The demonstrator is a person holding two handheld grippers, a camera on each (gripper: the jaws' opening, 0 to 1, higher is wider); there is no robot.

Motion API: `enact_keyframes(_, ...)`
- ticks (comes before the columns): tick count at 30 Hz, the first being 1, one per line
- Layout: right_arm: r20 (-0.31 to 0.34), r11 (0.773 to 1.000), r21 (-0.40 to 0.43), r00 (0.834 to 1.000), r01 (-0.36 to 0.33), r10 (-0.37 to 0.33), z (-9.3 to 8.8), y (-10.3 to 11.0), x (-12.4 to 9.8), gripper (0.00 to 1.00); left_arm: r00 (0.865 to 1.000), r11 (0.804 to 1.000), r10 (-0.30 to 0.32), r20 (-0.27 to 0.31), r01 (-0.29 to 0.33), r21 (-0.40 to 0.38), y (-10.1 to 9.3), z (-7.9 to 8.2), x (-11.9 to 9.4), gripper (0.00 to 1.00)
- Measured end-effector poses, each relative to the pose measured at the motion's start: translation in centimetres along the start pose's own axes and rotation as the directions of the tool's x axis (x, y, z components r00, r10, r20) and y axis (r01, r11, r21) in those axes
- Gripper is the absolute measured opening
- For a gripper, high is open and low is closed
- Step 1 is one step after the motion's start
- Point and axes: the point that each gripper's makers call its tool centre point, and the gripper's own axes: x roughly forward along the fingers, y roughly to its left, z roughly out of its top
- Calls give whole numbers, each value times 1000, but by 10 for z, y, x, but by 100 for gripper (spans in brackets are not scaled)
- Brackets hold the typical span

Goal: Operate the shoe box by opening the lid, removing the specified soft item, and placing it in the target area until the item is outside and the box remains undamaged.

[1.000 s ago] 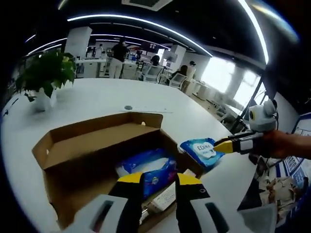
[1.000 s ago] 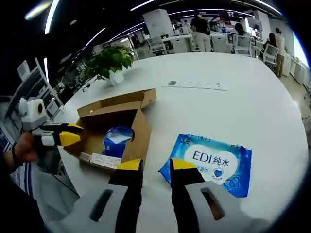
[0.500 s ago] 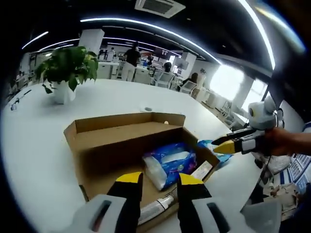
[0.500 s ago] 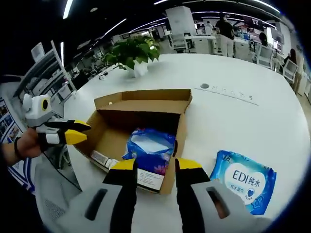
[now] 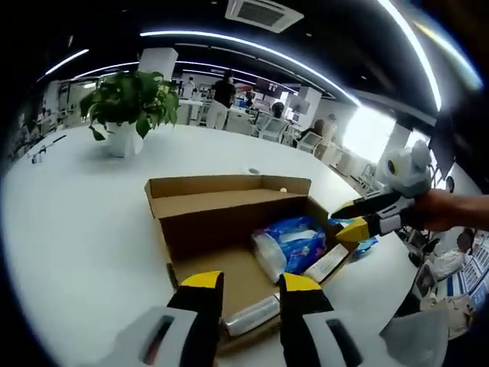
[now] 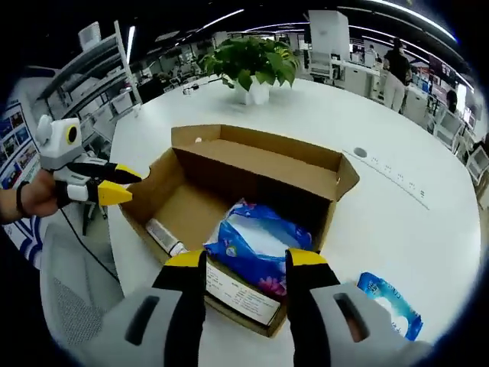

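White round table [image 6: 428, 222] in open office; potted plant [image 6: 256, 65] at 12 o'clock. Open shoe box [image 6: 252, 164] centre, wipes pack [image 6: 390, 302] outside at 4. Left gripper [image 5: 243, 284], right gripper [image 6: 244, 264] parted, empty.

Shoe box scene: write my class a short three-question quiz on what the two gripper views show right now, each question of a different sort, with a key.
1. True or false: the shoe box stands open on the white table.
2. Multiple choice: where does the blue wipes pack lie? A) inside the box; B) on the table outside the box; C) in the right tool's jaws.
3. Fill in: the blue soft bag lies inside the ____.

Extra facts for marking: the left tool and the right tool both hold nothing, jaws apart. A potted plant stands farther off on the table.

Key: 1 true; 2 B; 3 box.
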Motion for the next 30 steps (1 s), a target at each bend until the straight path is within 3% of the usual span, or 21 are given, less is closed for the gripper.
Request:
enact_keyframes(10, -55, 996, -89, 998, -18, 13, 0, 10, 20, 44, 1000, 999, 31, 6, -31, -28, 16, -12, -16, 30)
enact_keyframes(13, -104, 980, -195, 995, -21, 1, -5, 11, 27, 46, 999, 999, 41, 5, -41, -20, 18, -16, -22, 31)
enact_keyframes(19, -132, 956, -293, 991, -20, -19, 0, 12, 42, 53, 999, 998, 52, 0, -52, -23, 21, -25, -28, 31)
enact_keyframes(28, -189, 915, -396, 982, -77, 1, 1, 13, 63, 60, 999, 998, 43, 1, -43, -41, 19, -27, -26, 33)
enact_keyframes(30, -190, 916, -392, 982, -85, 10, 1, 12, 66, 62, 999, 998, 40, 0, -40, -39, 15, -28, -25, 33)
